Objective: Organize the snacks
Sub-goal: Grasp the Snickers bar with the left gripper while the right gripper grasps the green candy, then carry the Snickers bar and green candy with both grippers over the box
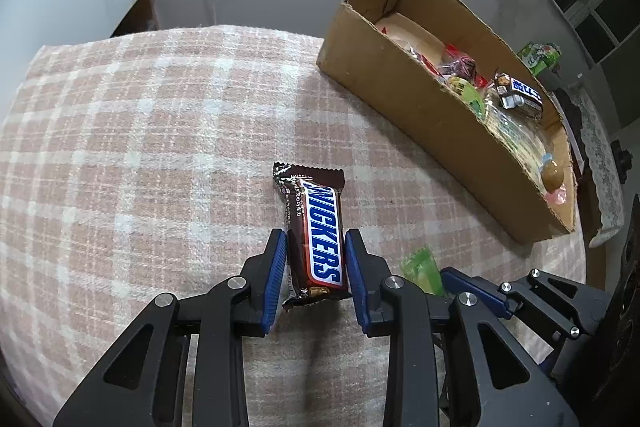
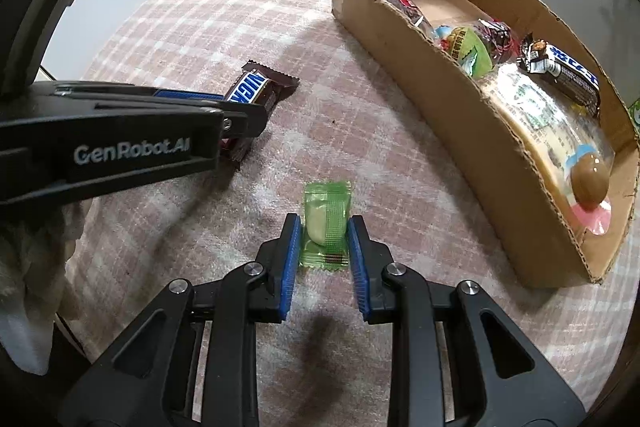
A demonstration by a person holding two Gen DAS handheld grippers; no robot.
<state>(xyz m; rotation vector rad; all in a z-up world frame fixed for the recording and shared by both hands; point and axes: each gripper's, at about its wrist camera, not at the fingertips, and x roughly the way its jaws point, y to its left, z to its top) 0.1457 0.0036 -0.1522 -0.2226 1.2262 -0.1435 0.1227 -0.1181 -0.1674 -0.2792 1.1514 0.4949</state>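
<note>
My left gripper (image 1: 316, 267) has its fingers closed on the long sides of a Snickers bar (image 1: 314, 235), which lies flat on the pink plaid cloth over the tabletop (image 1: 160, 147), its far end pointing away from me. The blue pads press the wrapper at the bar's nearer half; I judge the bar firm and fairly dense inside a slick, crinkly film, so a pinch across its width should hold, though the glossy wrap could slide if I tilt it. My right gripper (image 2: 324, 247) pinches a small green candy packet (image 2: 326, 223) lying just to the right of the bar, the pads against its two side edges. That one looks very light, a pale lump inside soft translucent film, so the sealed edges may fold before the grip bites on the lump itself; I would hold it at the middle. The bar reads "SNICKERS" in blue letters on white; "GenRobot.AI" stands in white on the left gripper's side. Any print on the green packet is too small to read. The cardboard box (image 1: 400, 83) stands further off to the right, already holding several snacks, among them another dark-wrapped bar (image 2: 560, 71) whose lettering I cannot make out.
</note>
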